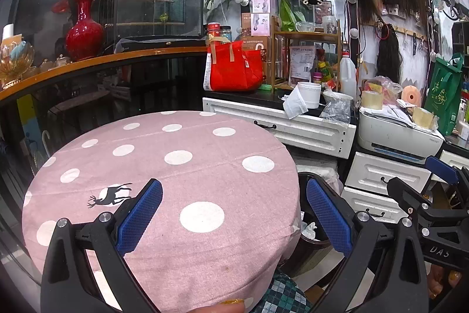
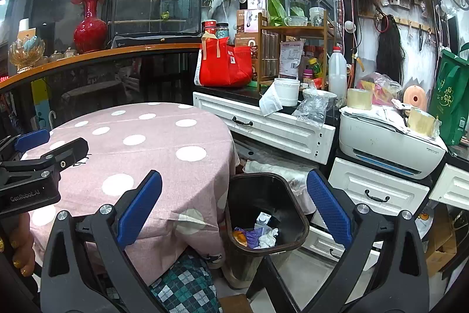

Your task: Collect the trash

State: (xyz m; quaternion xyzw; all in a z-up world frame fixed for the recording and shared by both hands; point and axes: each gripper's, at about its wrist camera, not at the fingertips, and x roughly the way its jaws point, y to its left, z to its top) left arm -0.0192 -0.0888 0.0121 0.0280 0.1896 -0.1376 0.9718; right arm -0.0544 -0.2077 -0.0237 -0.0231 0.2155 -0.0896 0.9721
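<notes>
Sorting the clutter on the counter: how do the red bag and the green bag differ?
The red bag stands by the wooden rack, left of the printer; the green bag stands right of it. The red bag is squat with tan handles; the green bag is taller with pale printed lettering. Both stand upright.

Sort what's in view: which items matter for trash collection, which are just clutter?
Job:
- black bin beside the round table
- trash in it: crumpled tissue, purple wrapper
- left claw, right claw, both open and empty

Lying about:
- red bag
- red vase
- printer
- green bag
</notes>
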